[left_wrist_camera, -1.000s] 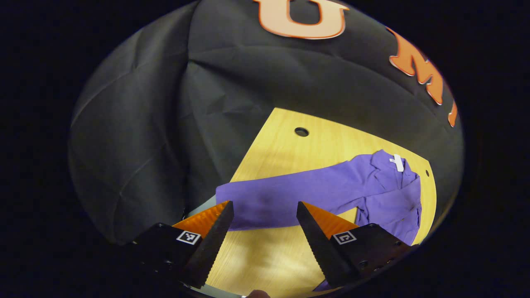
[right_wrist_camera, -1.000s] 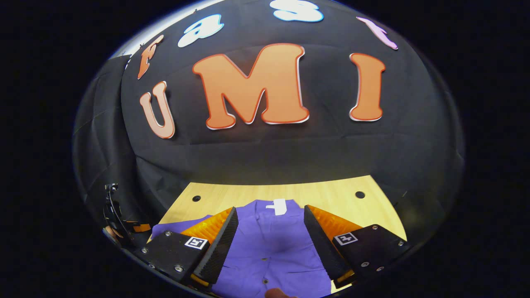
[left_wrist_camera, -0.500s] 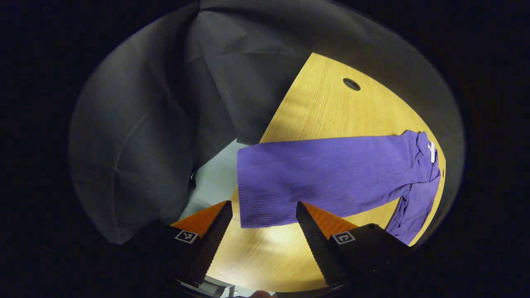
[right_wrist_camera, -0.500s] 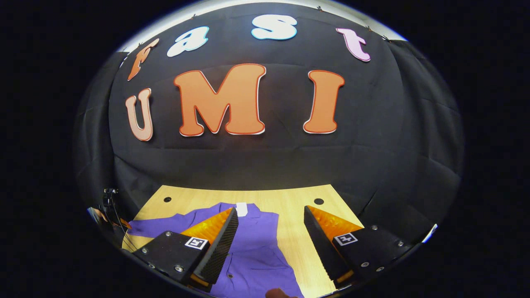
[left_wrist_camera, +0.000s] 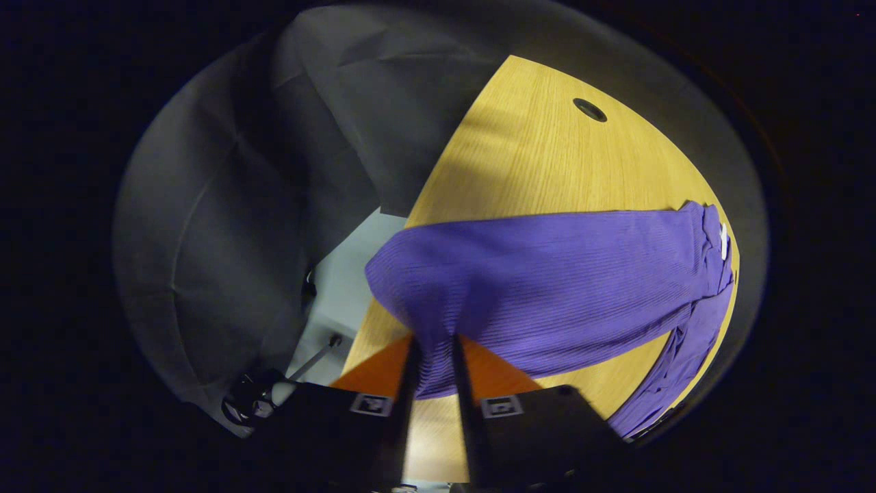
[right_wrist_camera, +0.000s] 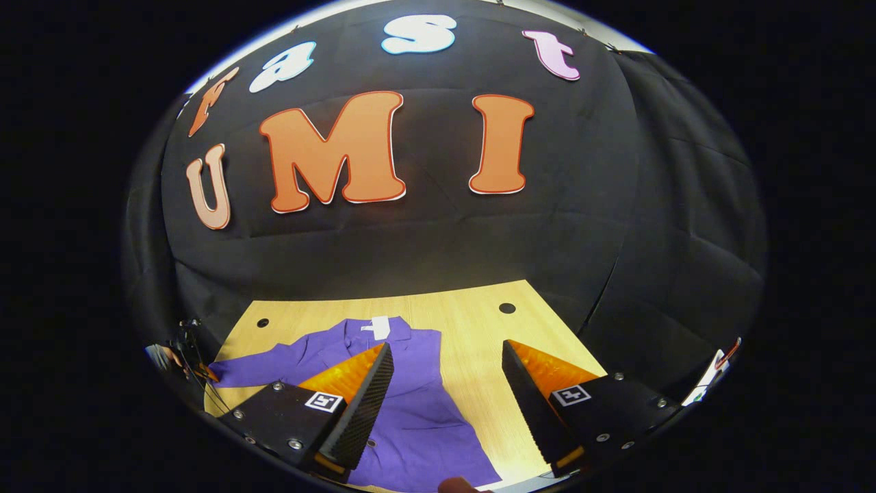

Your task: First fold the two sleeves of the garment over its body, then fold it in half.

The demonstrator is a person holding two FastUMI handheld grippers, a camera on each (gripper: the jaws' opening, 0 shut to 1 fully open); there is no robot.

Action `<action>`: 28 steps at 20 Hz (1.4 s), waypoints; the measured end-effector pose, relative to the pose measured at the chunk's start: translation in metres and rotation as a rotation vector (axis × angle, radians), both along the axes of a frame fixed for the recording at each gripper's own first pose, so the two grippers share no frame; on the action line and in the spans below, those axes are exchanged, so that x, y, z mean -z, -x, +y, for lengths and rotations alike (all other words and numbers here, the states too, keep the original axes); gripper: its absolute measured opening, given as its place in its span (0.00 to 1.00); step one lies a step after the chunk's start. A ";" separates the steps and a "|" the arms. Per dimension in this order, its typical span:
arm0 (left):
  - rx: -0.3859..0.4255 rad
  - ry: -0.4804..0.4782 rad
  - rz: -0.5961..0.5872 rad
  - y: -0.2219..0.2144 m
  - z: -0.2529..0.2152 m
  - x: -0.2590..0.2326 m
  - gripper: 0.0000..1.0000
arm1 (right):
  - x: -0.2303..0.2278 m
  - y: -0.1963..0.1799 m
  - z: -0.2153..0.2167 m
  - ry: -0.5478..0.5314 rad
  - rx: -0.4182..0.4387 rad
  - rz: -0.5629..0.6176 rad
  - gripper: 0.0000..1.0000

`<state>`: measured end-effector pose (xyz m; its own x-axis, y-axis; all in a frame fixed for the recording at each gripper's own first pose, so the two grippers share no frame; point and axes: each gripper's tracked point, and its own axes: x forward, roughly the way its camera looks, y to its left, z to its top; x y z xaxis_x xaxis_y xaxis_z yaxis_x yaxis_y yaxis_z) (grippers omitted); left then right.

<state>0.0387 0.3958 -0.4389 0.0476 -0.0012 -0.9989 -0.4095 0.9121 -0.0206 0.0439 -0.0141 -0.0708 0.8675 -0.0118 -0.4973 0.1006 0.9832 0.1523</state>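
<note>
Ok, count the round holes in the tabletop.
2 in the right gripper view: one hole near the far left corner, the other near the far right corner. The shirt may hide more.

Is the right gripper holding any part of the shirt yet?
No, the right gripper hangs open above the shirt and table.

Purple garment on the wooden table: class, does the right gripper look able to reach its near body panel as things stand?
Probably yes. The right gripper hangs open above the purple garment on the wooden table, with nothing between them. The left gripper is clamped on the sleeve end, off to the side.
</note>
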 end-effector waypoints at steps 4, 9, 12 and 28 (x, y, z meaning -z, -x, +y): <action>0.033 -0.029 -0.011 -0.009 -0.011 -0.018 0.09 | 0.003 0.002 -0.022 -0.002 -0.012 -0.001 0.95; 0.140 -0.074 -0.136 -0.041 -0.053 -0.097 0.09 | -0.005 -0.009 -0.040 -0.032 -0.032 -0.060 0.95; 0.215 -0.070 -0.202 -0.059 -0.094 -0.148 0.09 | -0.002 -0.007 -0.050 -0.037 -0.045 -0.079 0.95; 0.725 0.045 -0.368 -0.153 -0.454 -0.258 0.09 | 0.032 0.034 -0.102 -0.061 -0.071 -0.075 0.95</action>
